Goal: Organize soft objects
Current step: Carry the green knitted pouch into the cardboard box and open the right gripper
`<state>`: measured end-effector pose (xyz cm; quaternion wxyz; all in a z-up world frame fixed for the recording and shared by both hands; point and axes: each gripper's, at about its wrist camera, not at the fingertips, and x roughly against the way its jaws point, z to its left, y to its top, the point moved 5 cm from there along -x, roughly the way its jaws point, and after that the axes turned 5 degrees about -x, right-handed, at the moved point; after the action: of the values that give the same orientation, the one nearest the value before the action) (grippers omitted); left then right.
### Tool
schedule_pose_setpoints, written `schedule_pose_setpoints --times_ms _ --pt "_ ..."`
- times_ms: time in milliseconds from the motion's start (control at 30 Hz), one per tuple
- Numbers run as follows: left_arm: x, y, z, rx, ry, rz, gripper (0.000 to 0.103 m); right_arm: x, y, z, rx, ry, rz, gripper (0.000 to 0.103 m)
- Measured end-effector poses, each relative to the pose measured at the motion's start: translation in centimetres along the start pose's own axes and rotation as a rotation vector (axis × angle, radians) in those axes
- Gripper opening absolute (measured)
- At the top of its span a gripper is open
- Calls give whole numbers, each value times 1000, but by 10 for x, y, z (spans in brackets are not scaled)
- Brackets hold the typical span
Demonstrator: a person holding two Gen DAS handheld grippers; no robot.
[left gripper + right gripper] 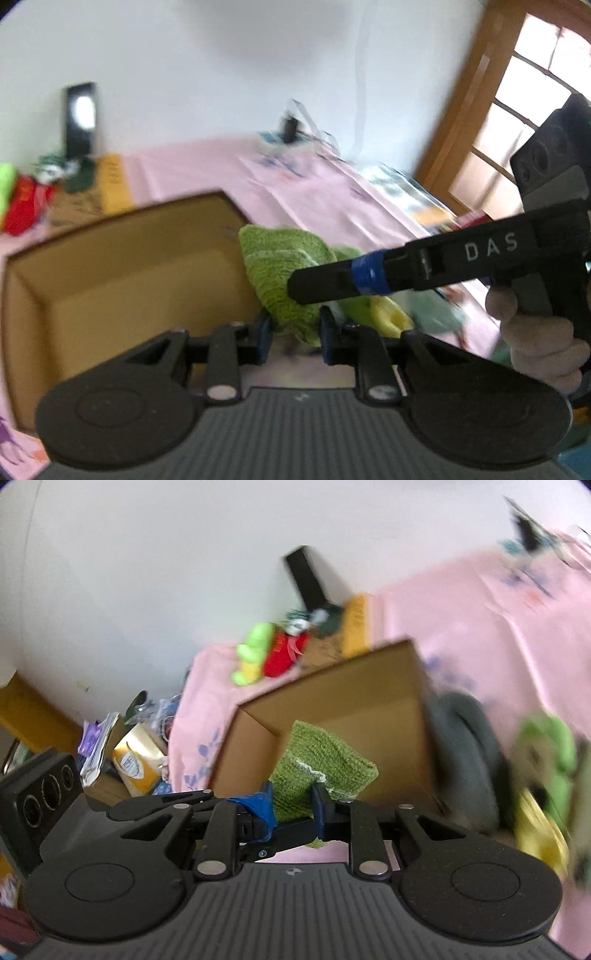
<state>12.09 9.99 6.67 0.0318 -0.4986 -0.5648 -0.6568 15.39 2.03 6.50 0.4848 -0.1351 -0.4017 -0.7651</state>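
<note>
Two tools hold one green cloth above the pink counter.

Left tool is closed on the cloth at its lower edge; right tool is closed on the same cloth, and its finger with blue tape reaches in from the right in the left view. The cloth hangs just beside an open cardboard box. More soft things, yellow and green, lie on the counter to the right of the box.
</note>
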Motion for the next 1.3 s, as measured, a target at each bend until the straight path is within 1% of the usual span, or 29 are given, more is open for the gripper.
schedule_pose_setpoints --times_ms 67,133,267,367,433,567,700,733,767,800,833,900,967,1033,1100,1200,1233,1300 --pt "8 8 26 30 43 -23 20 -23 17 19 47 33 -3 4" --pt "13 11 53 61 92 -39 20 -51 32 35 73 50 15 4" --pt "6 14 120 157 179 -13 20 -107 49 47 100 64 70 4" --pt "-4 8 159 211 234 31 20 -142 55 50 119 70 112 4" --pt "-12 2 183 230 270 59 20 -168 57 51 121 62 146 4" --pt "-44 -6 222 263 328 138 21 -214 53 49 116 43 222 4" --pt "-63 -21 242 274 404 212 23 -247 45 42 107 25 261 5" --pt "-65 -24 244 277 420 228 25 -252 43 40 106 18 267 5" --pt "-66 -26 246 282 435 243 32 -255 42 39 104 9 269 7" --pt "-68 -29 246 288 450 266 35 -258 41 38 100 4 271 10" --pt "-70 -30 247 287 458 275 40 -257 41 36 94 1 274 10" --pt "-72 -30 246 282 472 292 40 -251 44 35 67 7 274 11" --pt "-71 -29 244 283 485 302 42 -238 52 34 39 43 258 11" --pt "-61 -25 239 298 505 293 42 -218 60 37 39 66 223 11" --pt "-51 -19 234 322 514 270 47 -197 67 38 49 86 187 12" --pt "-35 -8 217 309 555 244 50 -164 73 36 17 133 148 12" --pt "-31 -4 211 304 564 239 53 -152 74 34 9 147 133 12" --pt "-22 3 197 293 576 216 54 -132 73 29 0 163 104 12"
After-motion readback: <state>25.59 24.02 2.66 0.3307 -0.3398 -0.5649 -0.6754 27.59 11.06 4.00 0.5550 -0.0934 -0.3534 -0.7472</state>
